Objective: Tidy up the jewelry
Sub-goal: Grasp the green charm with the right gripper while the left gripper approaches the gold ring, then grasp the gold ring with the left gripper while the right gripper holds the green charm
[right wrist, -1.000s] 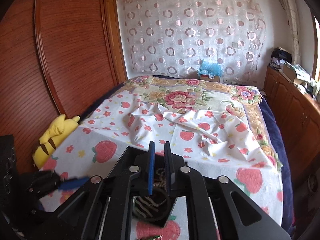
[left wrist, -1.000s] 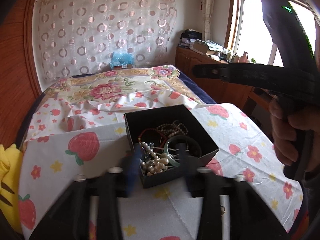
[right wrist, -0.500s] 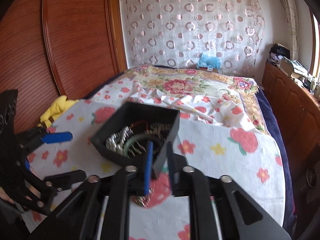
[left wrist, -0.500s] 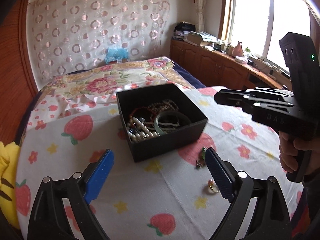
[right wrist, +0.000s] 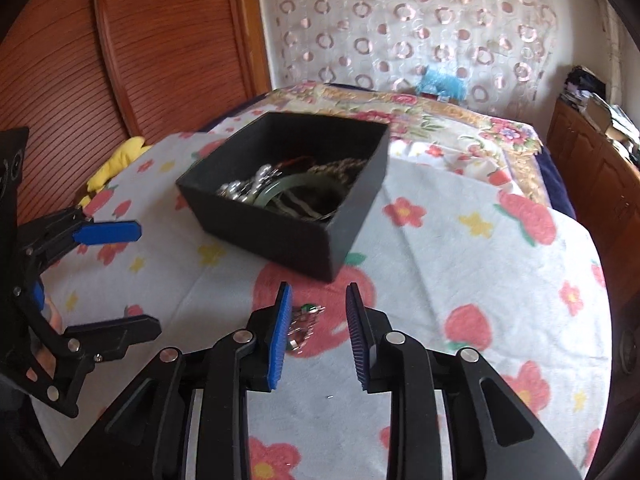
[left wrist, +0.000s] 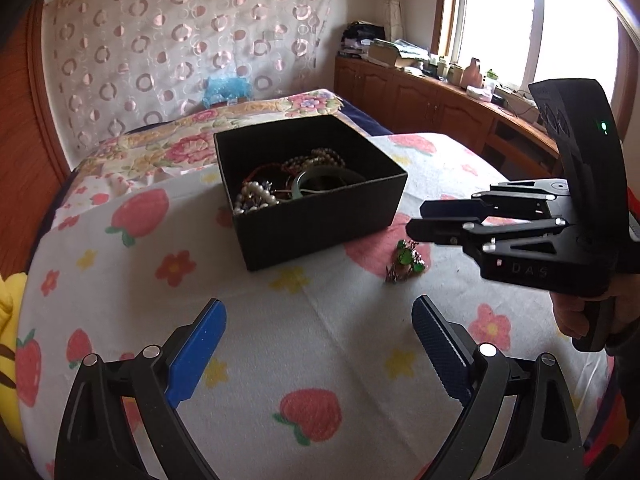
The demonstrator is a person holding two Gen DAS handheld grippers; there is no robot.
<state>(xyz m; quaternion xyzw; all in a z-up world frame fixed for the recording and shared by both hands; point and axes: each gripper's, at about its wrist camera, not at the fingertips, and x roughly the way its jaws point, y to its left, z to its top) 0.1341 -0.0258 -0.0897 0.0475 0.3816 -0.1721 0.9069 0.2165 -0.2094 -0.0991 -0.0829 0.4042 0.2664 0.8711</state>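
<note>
A black open box (left wrist: pixel 316 216) (right wrist: pixel 280 236) sits on the strawberry-print cloth and holds a pearl strand (left wrist: pixel 254 196), a green bangle (left wrist: pixel 316 178) (right wrist: pixel 276 196) and dark bead strings. A small green-stone jewelry piece (left wrist: pixel 404 266) (right wrist: pixel 304 320) lies on the cloth just right of the box. My right gripper (right wrist: pixel 318 328) (left wrist: pixel 416 220) is open and empty, low over the cloth, its fingers either side of the green-stone piece. My left gripper (left wrist: pixel 318 344) (right wrist: pixel 116 276) is wide open and empty, in front of the box.
The strawberry cloth (left wrist: pixel 320 360) covers a raised surface in front of a bed (right wrist: pixel 420 120). A yellow plush toy (right wrist: pixel 116 160) lies at the left edge. Wooden cabinets (left wrist: pixel 420 100) with clutter line the right wall under the window. A wooden panel (right wrist: pixel 160 40) stands at left.
My right gripper has gone from shut to open and come down around the green-stone piece. My left gripper has opened wide and drawn back from the box.
</note>
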